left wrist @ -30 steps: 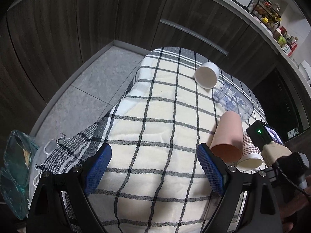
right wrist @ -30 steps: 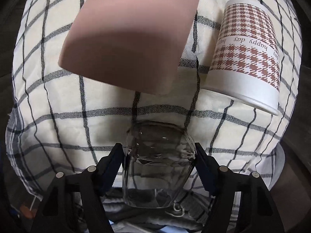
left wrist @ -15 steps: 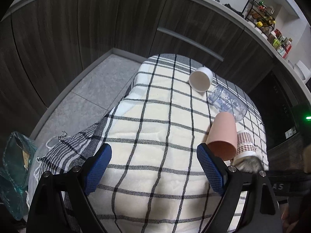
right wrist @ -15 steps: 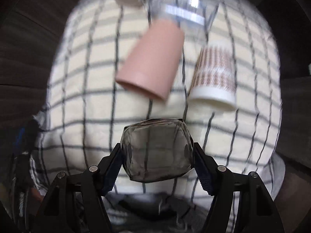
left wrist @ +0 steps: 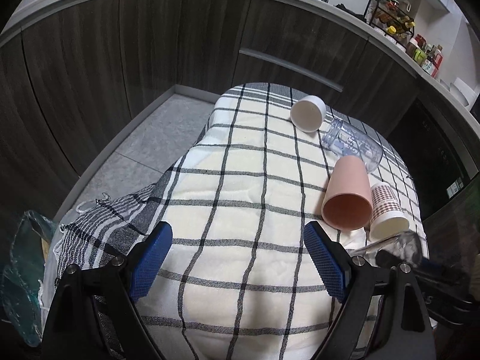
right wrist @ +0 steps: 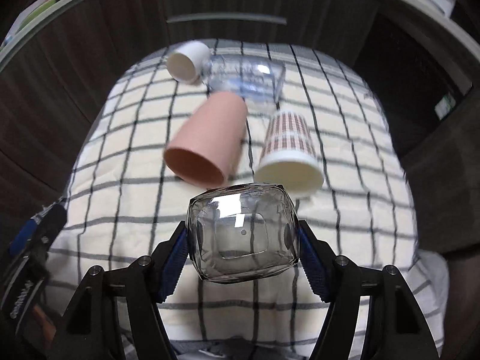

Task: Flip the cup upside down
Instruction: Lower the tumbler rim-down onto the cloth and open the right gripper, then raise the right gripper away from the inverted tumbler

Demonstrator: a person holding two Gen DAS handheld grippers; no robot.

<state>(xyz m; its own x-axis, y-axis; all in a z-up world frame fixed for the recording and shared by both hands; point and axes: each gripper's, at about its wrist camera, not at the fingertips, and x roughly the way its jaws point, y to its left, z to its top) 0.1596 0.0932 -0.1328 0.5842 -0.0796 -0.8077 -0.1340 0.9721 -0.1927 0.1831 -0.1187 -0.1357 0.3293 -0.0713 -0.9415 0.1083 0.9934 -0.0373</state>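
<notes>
1. Right gripper (right wrist: 243, 250): both blue pads clamp a clear glass cup (right wrist: 243, 237) by its side walls. The cup is lifted off the checked cloth (right wrist: 120, 180), near the front edge of the table.
2. Cup orientation: one end faces the right wrist camera; the thick square-looking face suggests the base, but glass refraction makes this uncertain. Rim direction cannot be told for sure.
3. Left gripper (left wrist: 238, 262): jaws spread wide, nothing between them, hovering over the cloth. It takes no part in the grasp.
4. In the left wrist view the glass cup shows only as a blur at the lower right, beside the right tool.
5. Other items lying on their sides farther back: pink cup (right wrist: 207, 144), houndstooth paper cup (right wrist: 289, 156), clear bottle (right wrist: 249, 75), white cup (right wrist: 187, 61). The pink and paper cups lie just beyond the held glass.
6. Step judged: cup is picked up and in mid-carry or mid-rotation; inversion not yet set down.
7. Next move calls for: roll the wrist until the rim faces down, lower onto bare cloth short of the pink cup, seat the rim flat, then release.
8. Risk: smooth glass may slip in the pads during rotation.
</notes>
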